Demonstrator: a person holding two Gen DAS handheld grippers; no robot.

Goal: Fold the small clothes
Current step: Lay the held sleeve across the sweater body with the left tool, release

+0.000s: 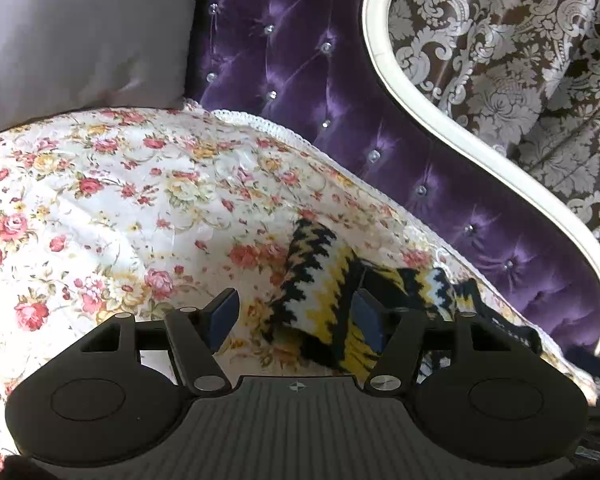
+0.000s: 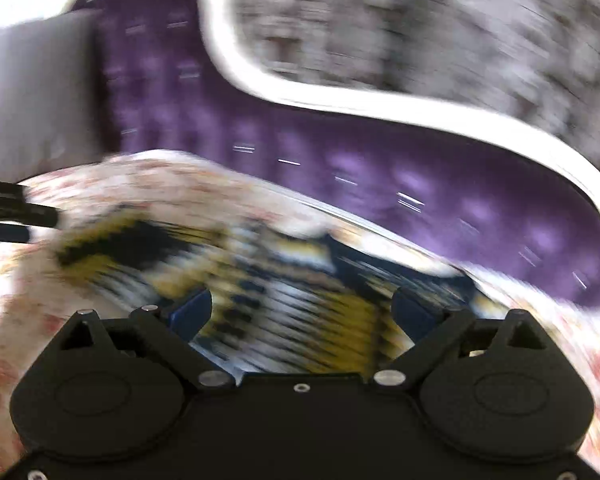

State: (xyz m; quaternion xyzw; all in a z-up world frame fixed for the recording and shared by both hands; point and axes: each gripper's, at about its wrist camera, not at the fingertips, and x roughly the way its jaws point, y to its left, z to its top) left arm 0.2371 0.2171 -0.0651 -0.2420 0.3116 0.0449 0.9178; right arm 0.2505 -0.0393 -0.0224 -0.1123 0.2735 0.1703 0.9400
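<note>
A small knitted garment with black, yellow and white zigzags lies crumpled on the floral cover, at its right side near the purple backrest. My left gripper is open just above it. Part of the knit lies between the jaws by the right pad, while the left pad stands clear over the cover. The right wrist view is smeared by motion. There the garment spreads under my right gripper, whose jaws stand wide open with nothing pinched. The left gripper's black fingers show at that view's left edge.
A purple tufted backrest with a curved white frame runs behind the cover. A grey cushion leans at the back left. Brown and silver patterned drapery hangs beyond the frame.
</note>
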